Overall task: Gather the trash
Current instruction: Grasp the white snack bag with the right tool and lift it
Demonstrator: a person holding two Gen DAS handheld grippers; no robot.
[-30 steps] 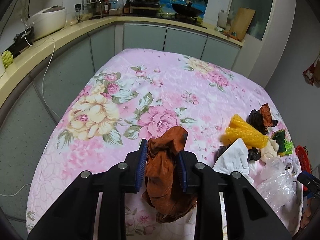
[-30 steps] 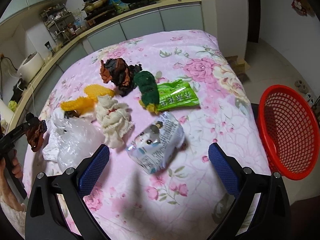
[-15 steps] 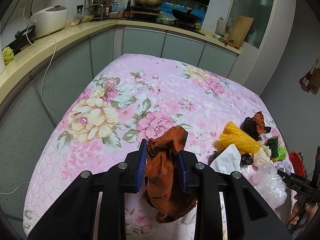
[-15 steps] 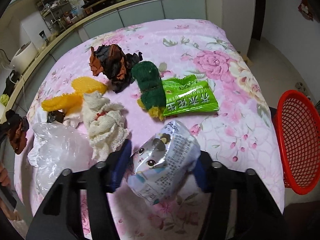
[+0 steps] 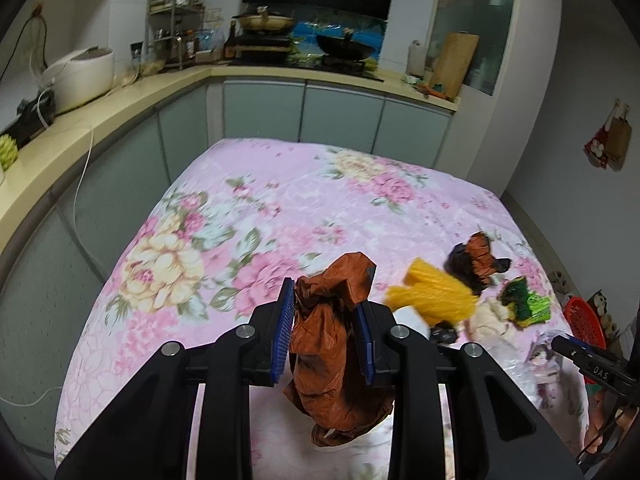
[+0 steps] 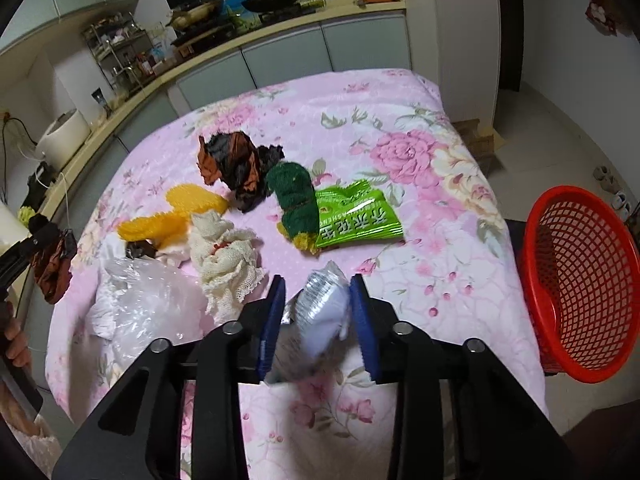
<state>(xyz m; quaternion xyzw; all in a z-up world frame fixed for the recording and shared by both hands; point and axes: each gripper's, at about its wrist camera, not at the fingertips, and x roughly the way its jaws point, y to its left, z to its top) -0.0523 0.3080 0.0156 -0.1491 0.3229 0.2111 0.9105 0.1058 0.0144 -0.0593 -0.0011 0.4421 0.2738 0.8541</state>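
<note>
Silver packet (image 6: 320,312) between right hand-held gripper (image 6: 318,320) pads

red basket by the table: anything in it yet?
Looks empty. The right wrist view shows bare mesh inside the red basket; its near lower corner is hidden. The silver packet sits in the right claw.

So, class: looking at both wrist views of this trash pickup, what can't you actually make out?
- Silver snack packet, right wrist view: motion-blurred, its print is unreadable, and its lower end is hidden behind the right hand-held gripper.
- Red basket, right wrist view: its floor is hidden by the near wall, so the contents are unknown.
- Brown wrapper, left wrist view: no label visible; the left hand-held gripper covers its sides.
- Dark scrap under the yellow pieces: too small to identify.
</note>
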